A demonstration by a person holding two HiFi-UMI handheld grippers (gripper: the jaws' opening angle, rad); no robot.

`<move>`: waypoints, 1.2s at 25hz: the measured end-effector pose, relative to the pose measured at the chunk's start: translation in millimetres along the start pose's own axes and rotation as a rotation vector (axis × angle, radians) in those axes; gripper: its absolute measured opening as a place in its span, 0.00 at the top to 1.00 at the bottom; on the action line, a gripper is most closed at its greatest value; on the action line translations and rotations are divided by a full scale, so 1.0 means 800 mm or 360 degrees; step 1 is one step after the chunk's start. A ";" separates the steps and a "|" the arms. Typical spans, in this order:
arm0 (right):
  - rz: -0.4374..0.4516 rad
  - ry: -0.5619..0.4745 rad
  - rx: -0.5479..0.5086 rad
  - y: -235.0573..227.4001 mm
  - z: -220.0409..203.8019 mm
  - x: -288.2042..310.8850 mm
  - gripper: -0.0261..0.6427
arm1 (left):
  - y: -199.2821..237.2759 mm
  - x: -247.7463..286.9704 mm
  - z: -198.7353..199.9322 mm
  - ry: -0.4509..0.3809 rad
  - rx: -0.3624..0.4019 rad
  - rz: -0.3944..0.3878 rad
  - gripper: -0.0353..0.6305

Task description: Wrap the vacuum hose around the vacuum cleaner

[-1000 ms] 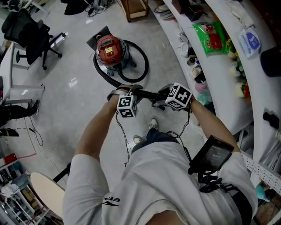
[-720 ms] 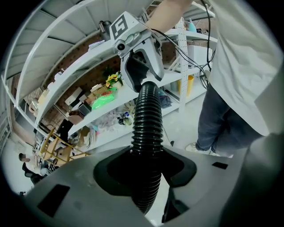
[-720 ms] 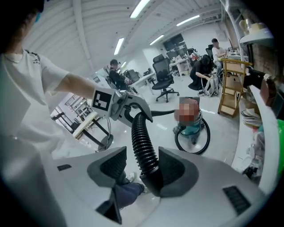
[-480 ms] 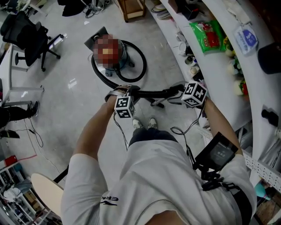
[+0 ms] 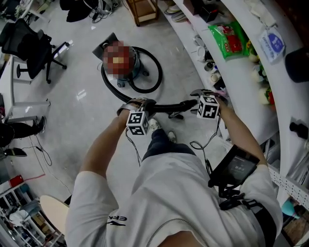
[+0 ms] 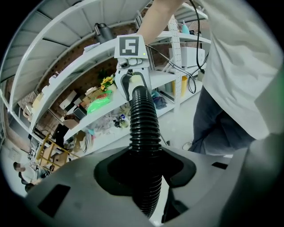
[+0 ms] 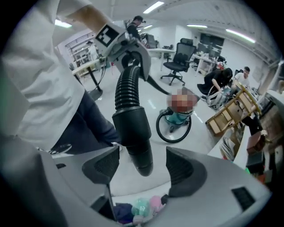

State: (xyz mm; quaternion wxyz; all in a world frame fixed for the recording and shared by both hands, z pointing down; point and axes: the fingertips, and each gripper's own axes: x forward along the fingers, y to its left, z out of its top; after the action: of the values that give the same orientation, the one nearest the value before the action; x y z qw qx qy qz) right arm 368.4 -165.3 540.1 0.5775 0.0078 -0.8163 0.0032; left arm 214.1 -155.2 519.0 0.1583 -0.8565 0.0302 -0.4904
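Note:
The vacuum cleaner (image 5: 120,60) stands on the floor ahead, its top hidden by a mosaic patch. Its black ribbed hose (image 5: 164,103) loops once round its base, then rises to my hands. My left gripper (image 5: 137,102) is shut on the hose (image 6: 144,128), which runs through its jaws toward the right gripper. The hose's smooth end cuff (image 7: 133,137) lies between the jaws of my right gripper (image 7: 143,166), which are opening. There is a gap on each side of the cuff, so the pads (image 7: 179,166) do not touch it. In the head view, the right gripper (image 5: 203,95) is at the hose's right end.
Curved white shelves (image 5: 251,77) with a green packet (image 5: 231,41) and small items run along the right, close to my right hand. An office chair (image 5: 29,41) stands far left and a wooden frame (image 5: 149,9) behind the vacuum. My feet (image 5: 154,126) are below the hose.
The right gripper's jaws have let go of the hose's end cuff. That hand swung out to the right, then back a little. The left gripper kept its grip and place.

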 end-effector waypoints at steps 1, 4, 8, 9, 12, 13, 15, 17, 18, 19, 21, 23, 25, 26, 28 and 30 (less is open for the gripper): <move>0.0029 0.0038 -0.0047 0.003 -0.003 0.007 0.50 | -0.001 0.000 0.000 -0.0005 0.0008 -0.0010 0.71; 0.0091 0.0087 -0.0102 0.014 -0.005 0.028 0.50 | -0.004 0.003 -0.007 -0.0011 0.0011 -0.0036 0.71; 0.0024 0.0070 -0.0075 0.012 0.000 0.040 0.58 | -0.006 0.002 -0.010 -0.0037 0.0005 -0.0067 0.71; 0.0001 0.0065 -0.0071 0.009 0.001 0.039 0.68 | -0.005 0.000 -0.007 -0.0050 0.0005 -0.0075 0.71; -0.0014 0.0073 -0.0046 0.012 0.003 0.038 0.68 | -0.005 -0.005 -0.004 -0.0088 0.0003 -0.0091 0.71; -0.0018 0.0081 -0.0035 0.012 0.005 0.038 0.68 | -0.005 -0.006 -0.006 -0.0095 0.0003 -0.0094 0.71; -0.0036 0.0087 -0.0020 0.007 0.011 0.040 0.68 | -0.001 -0.006 -0.016 -0.0093 -0.0004 -0.0089 0.71; -0.0055 0.0085 -0.0023 0.006 0.015 0.041 0.69 | -0.002 -0.004 -0.022 -0.0086 -0.0022 -0.0085 0.71; -0.0067 0.0088 -0.0026 0.007 0.013 0.041 0.69 | -0.003 -0.002 -0.022 -0.0087 -0.0028 -0.0086 0.71; -0.0080 0.0096 -0.0028 0.008 0.011 0.040 0.69 | -0.003 0.000 -0.020 -0.0092 -0.0031 -0.0089 0.71; -0.0105 0.0119 -0.0027 0.008 0.008 0.039 0.70 | -0.003 0.001 -0.018 -0.0100 -0.0034 -0.0093 0.71; -0.0118 0.0140 -0.0025 0.006 0.008 0.040 0.70 | -0.002 0.000 -0.019 -0.0104 -0.0032 -0.0094 0.71; -0.0129 0.0155 -0.0026 0.000 0.008 0.040 0.70 | 0.002 -0.001 -0.020 -0.0109 -0.0035 -0.0092 0.71; -0.0138 0.0164 -0.0034 -0.005 0.009 0.039 0.70 | 0.004 -0.002 -0.021 -0.0114 -0.0039 -0.0089 0.71; -0.0165 0.0185 -0.0065 -0.017 0.013 0.036 0.70 | 0.009 -0.004 -0.025 -0.0124 -0.0059 -0.0081 0.71; -0.0202 0.0208 -0.0106 -0.034 0.018 0.031 0.70 | 0.014 -0.005 -0.030 -0.0136 -0.0101 -0.0073 0.71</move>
State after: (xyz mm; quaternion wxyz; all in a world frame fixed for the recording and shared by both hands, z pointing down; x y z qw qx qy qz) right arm 346.8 -192.6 558.7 0.6287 0.0401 -0.7743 -0.0600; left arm 192.4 -170.4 523.4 0.1210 -0.8817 0.0193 -0.4557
